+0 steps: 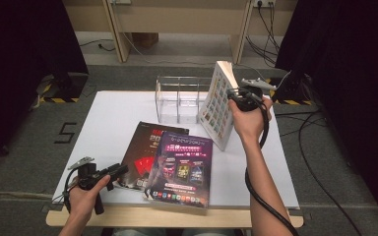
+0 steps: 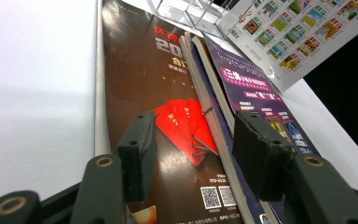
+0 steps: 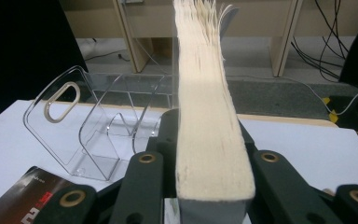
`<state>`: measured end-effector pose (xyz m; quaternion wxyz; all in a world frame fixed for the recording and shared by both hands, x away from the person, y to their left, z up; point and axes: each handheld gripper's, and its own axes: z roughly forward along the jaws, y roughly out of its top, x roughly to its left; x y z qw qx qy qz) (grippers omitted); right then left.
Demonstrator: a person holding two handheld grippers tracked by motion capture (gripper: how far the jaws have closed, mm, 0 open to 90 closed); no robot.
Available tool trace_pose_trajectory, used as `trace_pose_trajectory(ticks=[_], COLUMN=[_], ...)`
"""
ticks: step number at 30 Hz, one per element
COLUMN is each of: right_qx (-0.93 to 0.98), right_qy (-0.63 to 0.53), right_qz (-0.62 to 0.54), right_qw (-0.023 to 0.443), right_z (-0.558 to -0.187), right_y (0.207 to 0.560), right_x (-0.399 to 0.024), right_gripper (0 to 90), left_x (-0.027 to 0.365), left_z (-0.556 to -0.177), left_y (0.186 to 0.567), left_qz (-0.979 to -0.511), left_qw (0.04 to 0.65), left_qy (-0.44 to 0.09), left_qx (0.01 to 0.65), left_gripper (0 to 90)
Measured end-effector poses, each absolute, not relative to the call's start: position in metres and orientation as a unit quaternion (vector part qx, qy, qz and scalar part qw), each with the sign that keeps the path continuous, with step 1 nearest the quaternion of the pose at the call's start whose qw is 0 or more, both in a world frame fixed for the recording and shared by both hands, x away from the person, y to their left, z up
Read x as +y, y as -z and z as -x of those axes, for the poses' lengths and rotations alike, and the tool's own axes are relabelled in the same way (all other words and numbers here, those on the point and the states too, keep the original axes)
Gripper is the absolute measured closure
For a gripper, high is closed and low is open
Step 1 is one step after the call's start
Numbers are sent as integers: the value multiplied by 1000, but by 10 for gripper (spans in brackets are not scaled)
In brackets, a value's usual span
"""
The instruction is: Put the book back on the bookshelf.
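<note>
Your right gripper clamps the white book upright just beside the clear rack, prob. to slot it in. Left gripper, jaws apart w/ nothing gripped, waits at the dark magazine, nearer you than the rack.

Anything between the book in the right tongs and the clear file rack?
Nothing visible. The right tongs are shut on the thick white book, held upright just right of the clear rack. The rack's slots look free, and the two magazines lie flat nearer the person, out of the path.
</note>
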<state>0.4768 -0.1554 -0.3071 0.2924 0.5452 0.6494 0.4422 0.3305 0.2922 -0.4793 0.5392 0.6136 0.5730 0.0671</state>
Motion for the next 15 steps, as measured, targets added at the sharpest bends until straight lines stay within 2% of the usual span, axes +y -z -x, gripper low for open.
trace_pose_trajectory(ticks=[15], right_qx=[642], right_qy=[-456], right_qz=[-545], right_qw=[289], right_z=[-481], right_y=[301], right_x=[-148], right_gripper=[744], left_x=[294], left_z=[-331], left_y=[481], left_qz=[-610], left_qw=[540], left_qy=[-66], left_qx=[576], left_gripper=[481])
